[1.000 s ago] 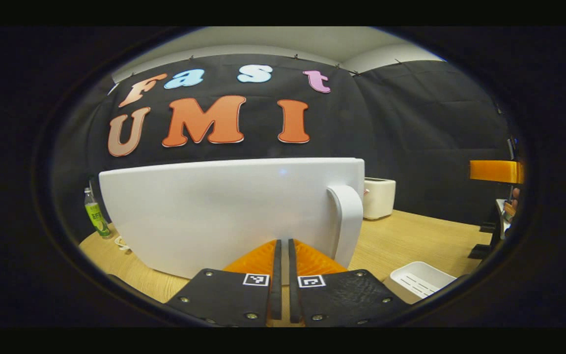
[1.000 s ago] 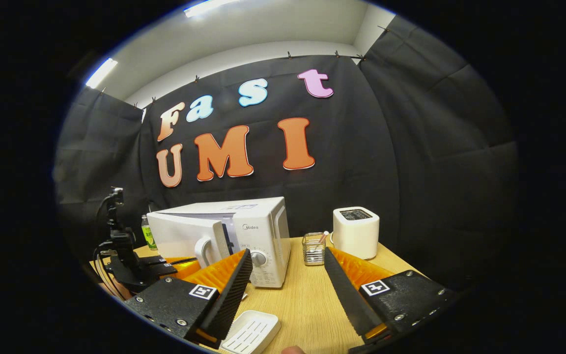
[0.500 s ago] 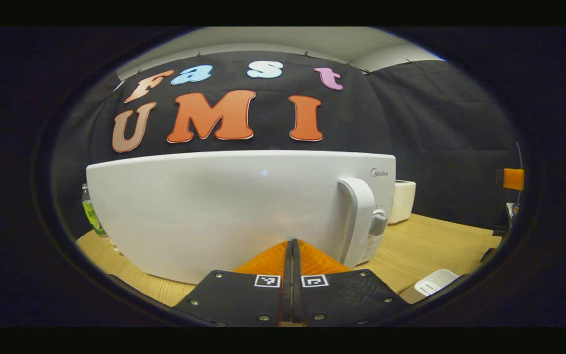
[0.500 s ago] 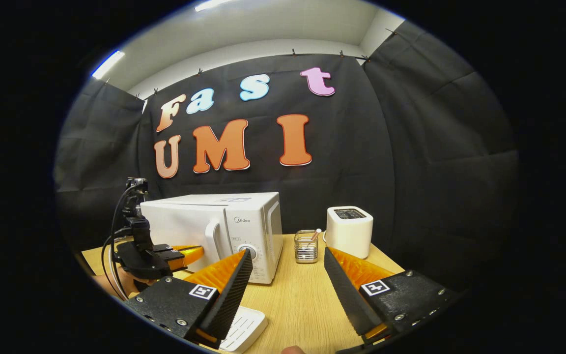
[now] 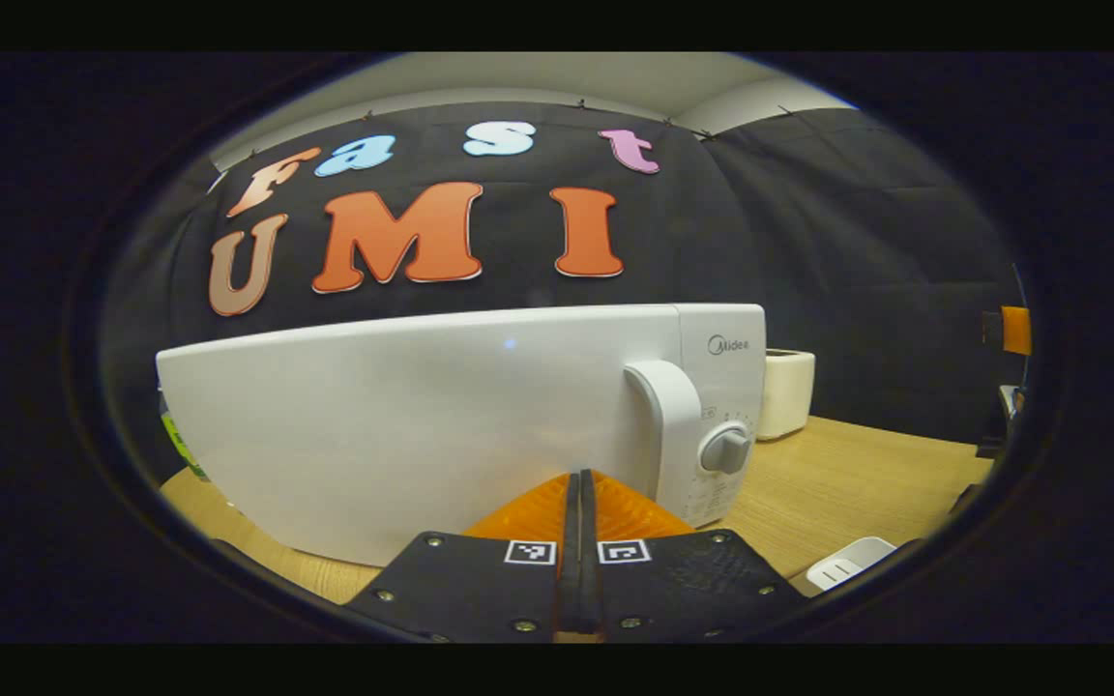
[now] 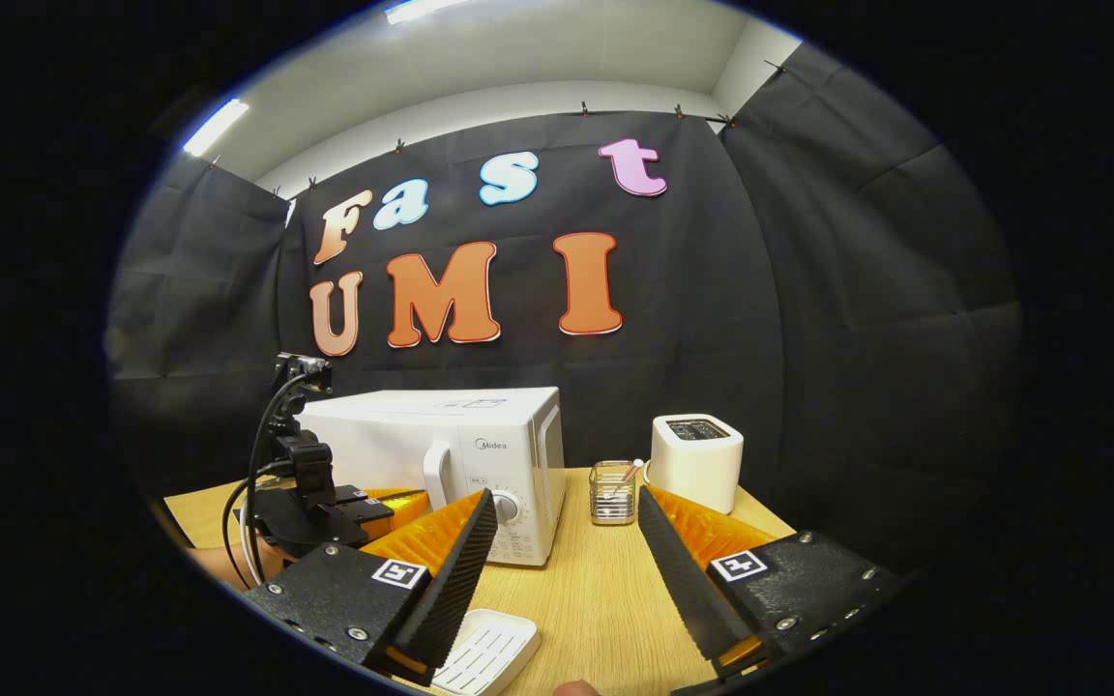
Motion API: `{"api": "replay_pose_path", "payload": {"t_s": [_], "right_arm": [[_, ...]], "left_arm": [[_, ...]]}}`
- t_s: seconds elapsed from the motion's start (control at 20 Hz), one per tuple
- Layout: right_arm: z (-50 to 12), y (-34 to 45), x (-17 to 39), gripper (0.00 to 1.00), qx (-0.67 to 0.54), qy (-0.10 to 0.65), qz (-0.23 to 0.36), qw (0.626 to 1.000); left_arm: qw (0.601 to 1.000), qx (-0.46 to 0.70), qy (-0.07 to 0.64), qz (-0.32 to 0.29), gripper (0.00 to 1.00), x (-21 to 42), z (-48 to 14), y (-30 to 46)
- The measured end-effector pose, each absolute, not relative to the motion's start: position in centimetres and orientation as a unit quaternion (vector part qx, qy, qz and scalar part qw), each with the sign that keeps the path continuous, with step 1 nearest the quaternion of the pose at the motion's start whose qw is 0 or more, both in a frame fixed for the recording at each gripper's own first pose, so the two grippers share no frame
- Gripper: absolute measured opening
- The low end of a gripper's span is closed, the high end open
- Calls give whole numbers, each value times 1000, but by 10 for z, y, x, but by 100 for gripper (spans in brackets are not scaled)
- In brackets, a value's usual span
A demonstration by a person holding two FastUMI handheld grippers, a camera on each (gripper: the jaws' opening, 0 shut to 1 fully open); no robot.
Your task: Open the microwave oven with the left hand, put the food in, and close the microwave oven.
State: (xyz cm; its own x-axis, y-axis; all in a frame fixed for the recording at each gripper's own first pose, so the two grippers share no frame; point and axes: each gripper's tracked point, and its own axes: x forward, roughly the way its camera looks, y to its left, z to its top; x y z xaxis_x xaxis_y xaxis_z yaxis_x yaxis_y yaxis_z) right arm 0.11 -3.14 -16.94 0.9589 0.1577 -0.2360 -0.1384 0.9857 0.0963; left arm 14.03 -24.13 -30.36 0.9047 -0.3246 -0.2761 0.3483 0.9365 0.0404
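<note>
Since the frame 1 s earlier the microwave door [image 5: 402, 425] has swung from ajar to flush with the cabinet, so that the control panel with its dial [image 5: 726, 449] now stands beside the handle [image 5: 668, 425] in the left gripper view. The left gripper [image 5: 578, 483] has its jaws pressed together with nothing between them, the tips at or almost at the door face, left of the handle; whether they touch it cannot be told. In the right gripper view the microwave oven [image 6: 460, 464] stands closed on the wooden surface [image 6: 596, 590], with the left gripper [image 6: 393, 501] in front of its door. The right gripper [image 6: 567, 522] hovers well back over the surface, its jaws spread wide and holding nothing. A white slotted tray [image 6: 484, 652] lies empty below it, near the front edge; a clear container [image 6: 612, 491] and a white toaster [image 6: 695, 461] stand to the right of the oven. The food cannot be found on the surface, and is judged to be inside the oven. With the door apparently seated, the closing step, the last of 3, looks complete or nearly so; only withdrawal of the left gripper seems to remain.
</note>
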Motion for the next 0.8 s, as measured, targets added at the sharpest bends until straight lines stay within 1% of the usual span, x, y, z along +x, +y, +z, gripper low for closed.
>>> {"api": "replay_pose_path", "payload": {"t_s": [0.2, 0.25, 0.3, 0.45, 0.5, 0.55, 0.6, 0.65, 0.7, 0.75, 0.8], "right_arm": [[-144, -32, 5, 92, 39, 108, 72, 991], [-138, -30, 4, 92, 40, 106, 72, 991], [-131, -28, 5, 93, 41, 102, 73, 991], [-105, -20, 8, 93, 40, 83, 79, 993], [-96, -16, 7, 93, 42, 79, 84, 992], [-88, -10, 7, 93, 42, 76, 91, 992], [-80, -6, 8, 93, 41, 73, 94, 992], [-71, -4, 9, 93, 38, 69, 97, 992], [-61, 0, 11, 93, 35, 64, 100, 992], [-52, 3, 14, 93, 30, 59, 101, 993], [-42, 7, 17, 94, 25, 53, 102, 993]], "left_arm": [[983, 45, 92, -155, 0, 125, -243, -220], [983, 37, 83, -157, 4, 120, -226, -213], [984, 31, 77, -155, 6, 113, -209, -205], [989, 29, 61, -133, 7, 95, -157, -166], [990, 30, 60, -126, 18, 87, -141, -153], [990, 30, 55, -123, 25, 79, -126, -142], [991, 29, 50, -120, 37, 71, -109, -130], [992, 30, 45, -116, 41, 65, -94, -118], [993, 31, 41, -109, 51, 56, -80, -104], [994, 32, 38, -99, 57, 48, -66, -90], [995, 30, 34, -86, 70, 43, -52, -75]]}}
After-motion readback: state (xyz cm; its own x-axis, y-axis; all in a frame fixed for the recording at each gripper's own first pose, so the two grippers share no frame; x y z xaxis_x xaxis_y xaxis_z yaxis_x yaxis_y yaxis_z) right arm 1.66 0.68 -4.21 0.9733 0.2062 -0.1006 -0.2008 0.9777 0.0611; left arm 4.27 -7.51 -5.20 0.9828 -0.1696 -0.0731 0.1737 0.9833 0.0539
